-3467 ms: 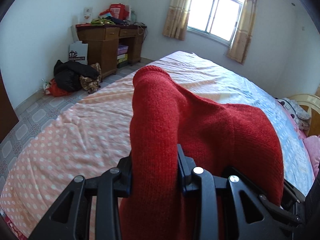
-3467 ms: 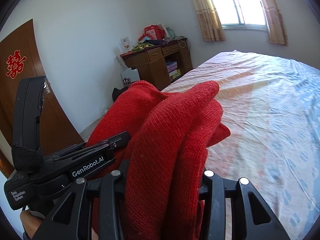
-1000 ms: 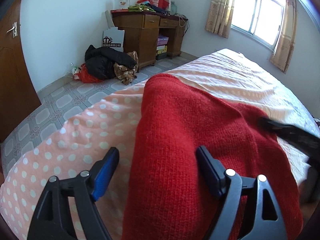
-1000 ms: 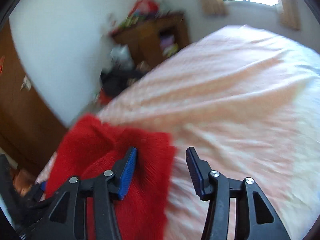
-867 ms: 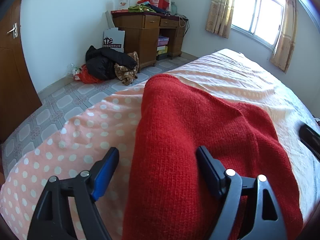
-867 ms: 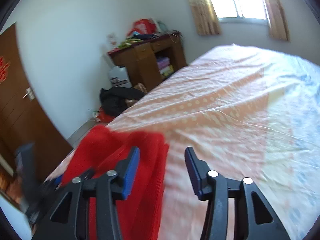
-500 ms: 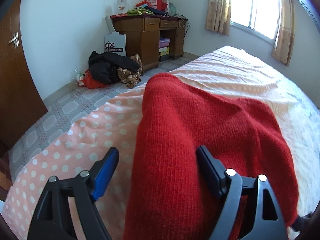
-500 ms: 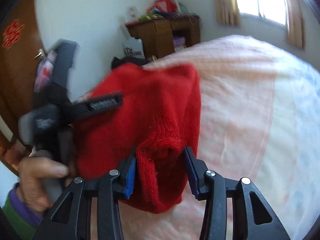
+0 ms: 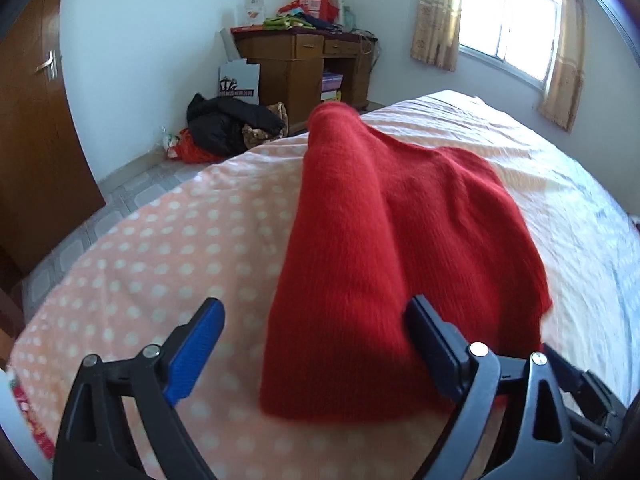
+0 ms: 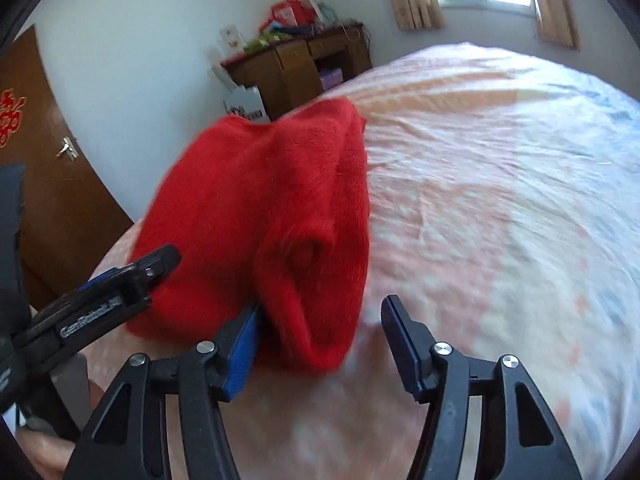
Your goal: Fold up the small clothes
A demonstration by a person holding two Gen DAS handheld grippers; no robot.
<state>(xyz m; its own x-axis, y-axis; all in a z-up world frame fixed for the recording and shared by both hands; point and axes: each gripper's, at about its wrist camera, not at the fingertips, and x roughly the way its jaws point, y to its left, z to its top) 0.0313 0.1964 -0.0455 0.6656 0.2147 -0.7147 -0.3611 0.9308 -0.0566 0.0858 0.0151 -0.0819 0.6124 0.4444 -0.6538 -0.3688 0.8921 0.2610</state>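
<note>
The red knit garment (image 9: pixel 384 248) lay bunched and folded over on the near end of the bed (image 9: pixel 160 264), on the pink dotted sheet, its thick doubled edge turned toward both cameras; it looked set down there so the fold could settle flat. The left tongs (image 9: pixel 316 344) stood spread wide and were opening further, the near edge of the knit lying between the jaws with a clear gap on the blue pad's side (the other pad sat close against the cloth, contact uncertain through the blur), which read as a release. The right tongs (image 10: pixel 320 340) were also opening, spread around the rolled corner of the garment; the blue pad lay right at the cloth while the other stood apart, so nothing was pinched. Beyond the bed were a heap of dark clothes (image 9: pixel 228 120) on the tiled floor and a cluttered wooden desk (image 9: pixel 304 60) by the curtained window (image 9: pixel 508 24).
</note>
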